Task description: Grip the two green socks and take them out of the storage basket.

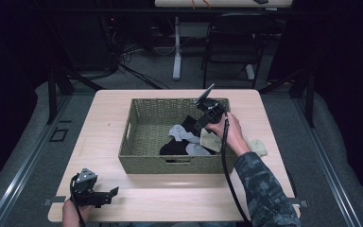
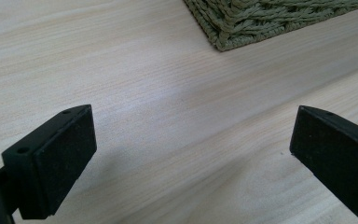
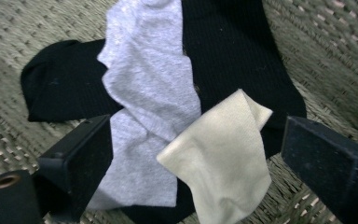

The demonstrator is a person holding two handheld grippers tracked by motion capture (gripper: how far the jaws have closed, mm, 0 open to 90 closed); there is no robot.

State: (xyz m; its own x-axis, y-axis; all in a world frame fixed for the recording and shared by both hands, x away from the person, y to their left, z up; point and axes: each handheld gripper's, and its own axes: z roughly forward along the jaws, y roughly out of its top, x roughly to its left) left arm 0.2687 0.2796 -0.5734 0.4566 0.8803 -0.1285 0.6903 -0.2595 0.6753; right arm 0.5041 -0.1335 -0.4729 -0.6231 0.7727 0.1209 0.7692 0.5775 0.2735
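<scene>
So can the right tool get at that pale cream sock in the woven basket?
Probably yes. The right tool hangs over the open woven green basket with jaws apart, and the pale cream sock lies on top of the grey sock and black socks, uncovered.

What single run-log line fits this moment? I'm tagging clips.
right tool: open above cream sock in basket | left tool: open over table, holding nothing

A lab-like recording room, dark around the edges.
A light wooden table [image 1: 123, 101] stands on grey carpet; cables [image 1: 123, 56], a black chair [image 1: 231, 42] and another desk's leg [image 1: 177, 47] fill the upper frame.
</scene>
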